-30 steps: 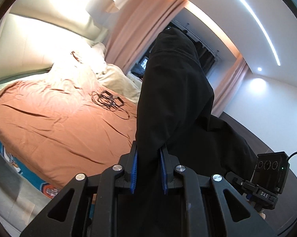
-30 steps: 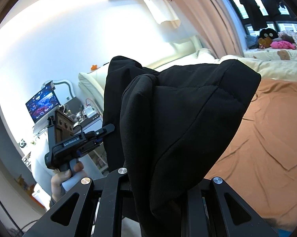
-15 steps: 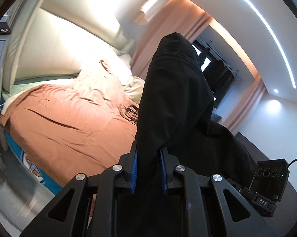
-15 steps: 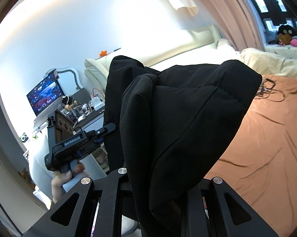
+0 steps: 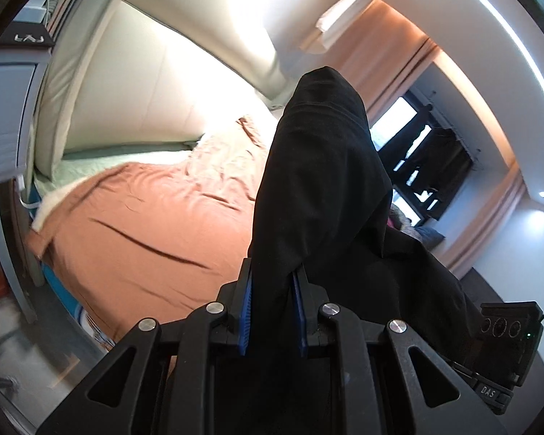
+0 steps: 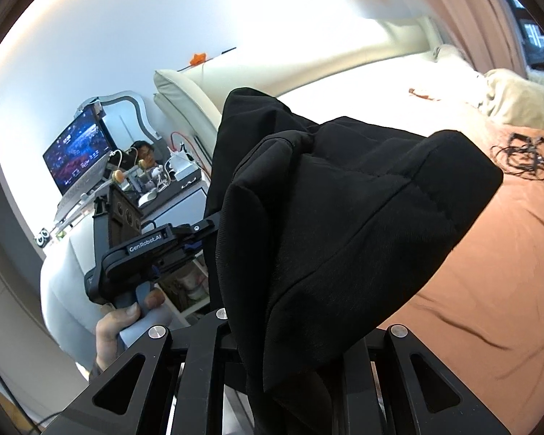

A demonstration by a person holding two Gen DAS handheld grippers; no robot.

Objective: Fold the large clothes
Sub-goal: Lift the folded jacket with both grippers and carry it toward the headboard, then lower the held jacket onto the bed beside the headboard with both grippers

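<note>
Left wrist view: the black garment (image 5: pixel 319 195) is pinched by the left gripper (image 5: pixel 272 311) above the bed (image 5: pixel 138 239); its other edge is clamped by the right gripper (image 6: pixel 290 348). Soft, thick, limp cloth is judged; hems are best gripped.

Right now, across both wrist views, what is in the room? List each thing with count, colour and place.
garment: one, black, clamped in both grippers, held above the bed
bed sheet: one, rust orange, covering the bed
headboard: one, cream, at the bed's head
cables: one tangle, black, on the sheet
laptop: one, screen lit, on the bedside desk
curtains: pink, beside the window
left gripper: black, blue pads, shut on the garment
right gripper: black, shut on the garment
hand: one, gripping the left gripper's handle
</note>
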